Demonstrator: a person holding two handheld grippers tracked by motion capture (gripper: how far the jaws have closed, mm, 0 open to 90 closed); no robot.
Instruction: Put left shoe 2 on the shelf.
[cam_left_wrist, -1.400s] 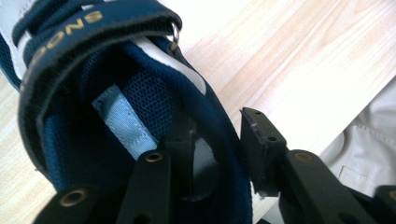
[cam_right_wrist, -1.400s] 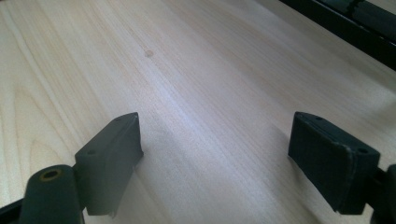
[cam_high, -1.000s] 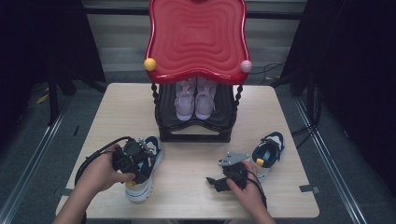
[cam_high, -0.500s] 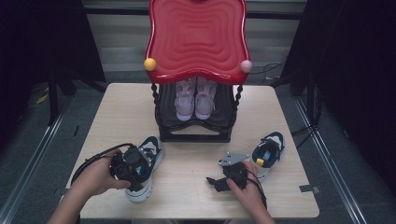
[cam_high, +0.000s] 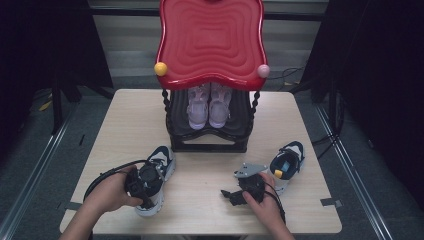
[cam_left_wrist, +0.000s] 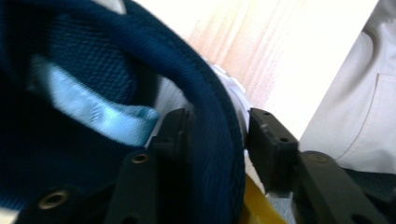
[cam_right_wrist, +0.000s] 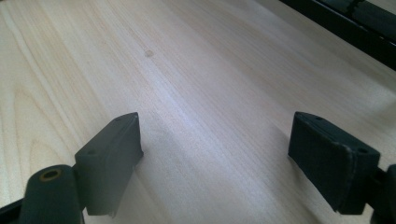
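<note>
- Four shoes: two pink ones on the black rack (cam_high: 210, 142), two navy sneakers on the table (cam_high: 200, 210).
- Left gripper (cam_left_wrist: 217, 135): its jaws have just been closing, and the left navy sneaker's (cam_high: 155, 177) padded collar (cam_left_wrist: 210, 116) sits between them, one jaw inside, one outside.
- Right gripper (cam_right_wrist: 229, 149): jaws spread over bare wood, the other sneaker (cam_high: 287, 162) just beside it.

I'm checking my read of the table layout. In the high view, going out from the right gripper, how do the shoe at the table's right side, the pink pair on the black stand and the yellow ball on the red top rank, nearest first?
From the right gripper:
1. Shoe at the table's right side, just beyond it.
2. Pink pair, on the black stand, centre.
3. Yellow ball, at the red top's left corner, farthest.
</note>
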